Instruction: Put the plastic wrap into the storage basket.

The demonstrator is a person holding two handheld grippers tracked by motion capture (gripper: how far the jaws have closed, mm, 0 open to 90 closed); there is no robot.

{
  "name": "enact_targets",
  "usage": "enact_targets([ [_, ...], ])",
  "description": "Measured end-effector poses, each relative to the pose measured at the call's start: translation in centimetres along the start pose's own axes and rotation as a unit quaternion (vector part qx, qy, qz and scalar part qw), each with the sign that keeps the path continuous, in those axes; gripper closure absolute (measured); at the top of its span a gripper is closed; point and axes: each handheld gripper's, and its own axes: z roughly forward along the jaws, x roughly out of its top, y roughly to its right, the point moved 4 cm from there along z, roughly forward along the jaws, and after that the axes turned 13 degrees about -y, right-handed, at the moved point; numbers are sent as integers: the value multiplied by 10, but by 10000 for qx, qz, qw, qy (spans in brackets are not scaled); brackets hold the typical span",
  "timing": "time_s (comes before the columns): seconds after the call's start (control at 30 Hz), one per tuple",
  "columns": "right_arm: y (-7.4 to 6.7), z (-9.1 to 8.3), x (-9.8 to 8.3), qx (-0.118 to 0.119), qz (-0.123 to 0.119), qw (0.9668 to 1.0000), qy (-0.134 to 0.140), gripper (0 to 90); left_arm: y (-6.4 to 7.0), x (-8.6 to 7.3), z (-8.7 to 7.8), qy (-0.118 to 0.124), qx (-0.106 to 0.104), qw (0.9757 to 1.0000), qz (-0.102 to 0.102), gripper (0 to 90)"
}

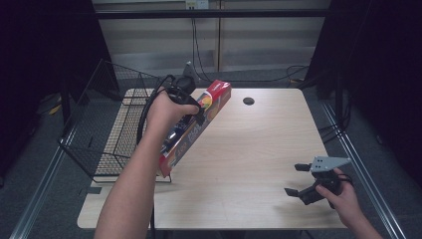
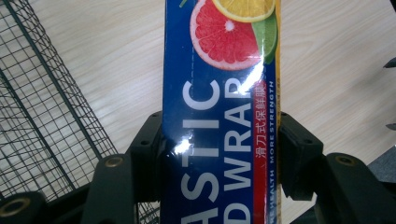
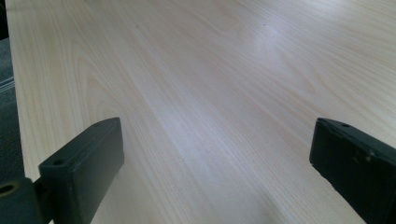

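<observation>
- Left forearm (image 1: 130,189) enters from the bottom edge and extends forward, raised above the table, bare to the wrist.
- Left hand (image 1: 166,110) wraps the left gripper (image 1: 191,112) — jaws clamped on either side of a held item, pads pressed flat to it.
- Right hand (image 1: 343,196) low at the near right, holding the right gripper (image 1: 297,179).
- Right gripper jaws spread wide apart — nothing between them.

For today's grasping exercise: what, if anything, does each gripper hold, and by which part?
The left gripper clamps the plastic wrap box across its width, partway along its length. The right gripper is open over the table, holding nothing.
</observation>
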Motion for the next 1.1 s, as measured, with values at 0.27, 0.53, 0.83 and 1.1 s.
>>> enact_targets([
  [0.27, 0, -1, 0, -4, -1, 10000, 21, 28, -7, -4, -12, 22, 2, 9999, -136, 441],
  [0.53, 0, -1, 0, 7, 12, 10000, -2, 28, -14, -8, -23, 131, 14, 9996, -256, 441],
  [0.83, -1, -1, 0, -26, -2, 10000, -6, 28, -24, -14, -34, 173, 30, 9990, -412, 442],
  [1.1, 0, -1, 0, -41, -7, 10000, -8, 28, -31, -18, -40, 205, 88, 9982, -560, 441],
])
